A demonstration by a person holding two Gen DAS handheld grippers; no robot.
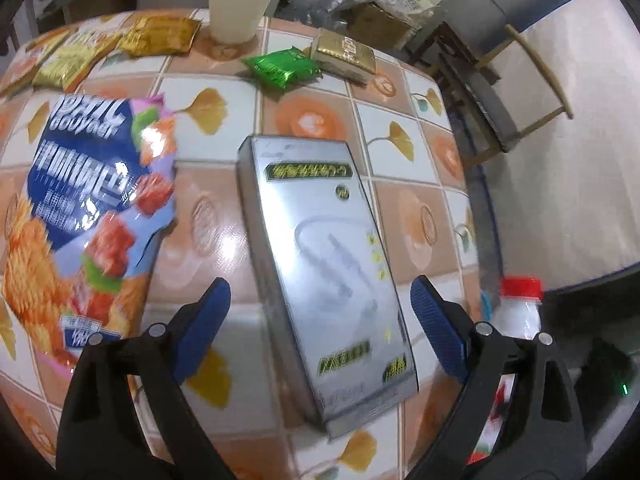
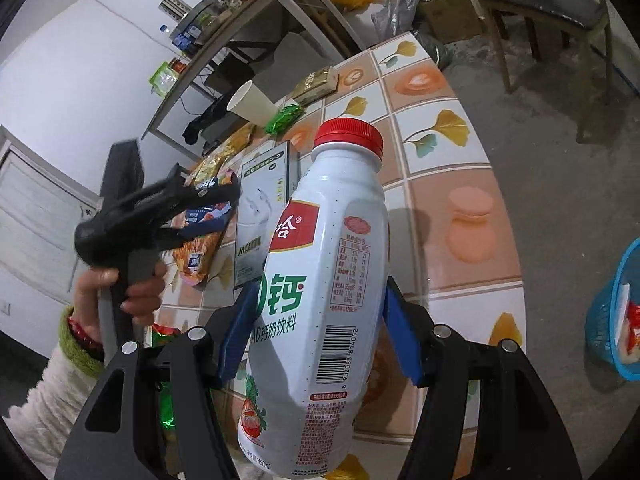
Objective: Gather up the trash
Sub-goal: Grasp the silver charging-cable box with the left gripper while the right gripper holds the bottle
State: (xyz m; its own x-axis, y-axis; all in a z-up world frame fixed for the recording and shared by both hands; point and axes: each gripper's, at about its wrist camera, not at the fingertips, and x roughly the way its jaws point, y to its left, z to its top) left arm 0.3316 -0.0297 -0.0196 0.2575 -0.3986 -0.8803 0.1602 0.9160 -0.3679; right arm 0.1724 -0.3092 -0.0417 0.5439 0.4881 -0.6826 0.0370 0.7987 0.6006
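The milk bottle (image 2: pixel 320 280) is clamped between the pads of the right claw (image 2: pixel 320 332), held above the table (image 2: pixel 472 208). The left claw (image 1: pixel 320 320) is spread wide, straddling the silver box (image 1: pixel 320 272) without touching it. Judged mid-collection: closing on the box comes next, then carrying to the blue basket (image 2: pixel 604 320) on the floor right of the right claw.

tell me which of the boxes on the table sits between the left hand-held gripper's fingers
The silver box. It lies flat, lengthwise between the left hand-held gripper's open blue pads, neither touching it. The gold box lies far off beside the green packet.
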